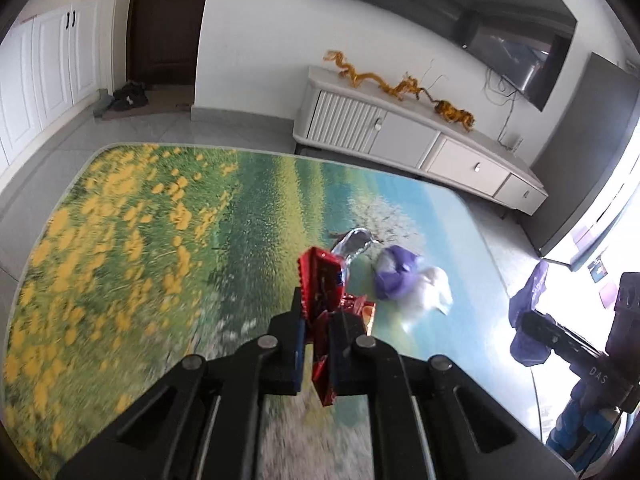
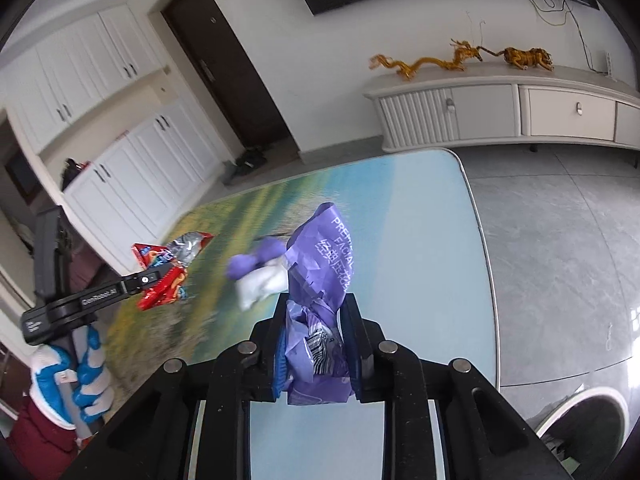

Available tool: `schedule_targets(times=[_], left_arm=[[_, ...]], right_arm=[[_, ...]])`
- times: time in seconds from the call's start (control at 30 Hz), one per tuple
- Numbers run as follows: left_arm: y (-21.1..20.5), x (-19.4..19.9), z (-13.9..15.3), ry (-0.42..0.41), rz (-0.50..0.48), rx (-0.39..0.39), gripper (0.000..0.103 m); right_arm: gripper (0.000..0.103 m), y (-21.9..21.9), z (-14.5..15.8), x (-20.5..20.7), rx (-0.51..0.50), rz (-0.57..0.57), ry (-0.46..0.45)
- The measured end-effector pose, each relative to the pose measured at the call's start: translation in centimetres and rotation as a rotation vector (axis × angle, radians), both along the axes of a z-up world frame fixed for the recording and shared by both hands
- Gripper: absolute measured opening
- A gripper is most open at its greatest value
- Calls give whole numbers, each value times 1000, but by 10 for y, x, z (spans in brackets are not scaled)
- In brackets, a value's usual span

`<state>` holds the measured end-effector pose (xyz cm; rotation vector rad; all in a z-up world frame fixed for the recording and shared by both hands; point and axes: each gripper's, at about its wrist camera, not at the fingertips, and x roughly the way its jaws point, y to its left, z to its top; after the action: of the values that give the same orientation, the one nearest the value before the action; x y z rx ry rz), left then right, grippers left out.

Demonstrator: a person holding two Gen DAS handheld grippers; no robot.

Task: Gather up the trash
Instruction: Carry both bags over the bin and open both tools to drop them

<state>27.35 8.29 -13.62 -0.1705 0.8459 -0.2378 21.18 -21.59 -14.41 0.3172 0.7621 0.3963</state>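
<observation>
My left gripper (image 1: pixel 320 312) is shut on a red foil snack wrapper (image 1: pixel 324 280) and holds it above the table (image 1: pixel 120 240) with the flower-field print. My right gripper (image 2: pixel 316 312) is shut on a crumpled purple facial-tissue pack wrapper (image 2: pixel 320 264), also above the table (image 2: pixel 420 260). A purple and white crumpled wrapper (image 1: pixel 404 280) lies on the table ahead of the left gripper; it also shows in the right wrist view (image 2: pixel 260 272). The left gripper (image 2: pixel 160 276) with the red wrapper (image 2: pixel 168 264) shows at left in the right wrist view. The right gripper shows at far right in the left wrist view, gripping the purple wrapper (image 1: pixel 528 312).
A white TV cabinet (image 1: pixel 420 136) with gold dragon ornaments (image 1: pixel 400 84) stands along the far wall under a TV (image 1: pixel 500 32). White cupboards (image 2: pixel 120 160) and a dark door (image 1: pixel 168 20) are at left. Grey tile floor (image 2: pixel 560 240) lies beyond the table edge.
</observation>
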Motion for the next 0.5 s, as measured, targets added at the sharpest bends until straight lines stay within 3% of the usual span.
schedule_targets(times=[0.23, 0.5], left_arm=[[-34, -49, 46, -73, -93, -10, 8], [-158, -88, 60, -66, -366, -33, 8]], right_arm=[[22, -30, 33, -60, 71, -39, -86], [22, -114, 40, -131, 41, -235, -112]])
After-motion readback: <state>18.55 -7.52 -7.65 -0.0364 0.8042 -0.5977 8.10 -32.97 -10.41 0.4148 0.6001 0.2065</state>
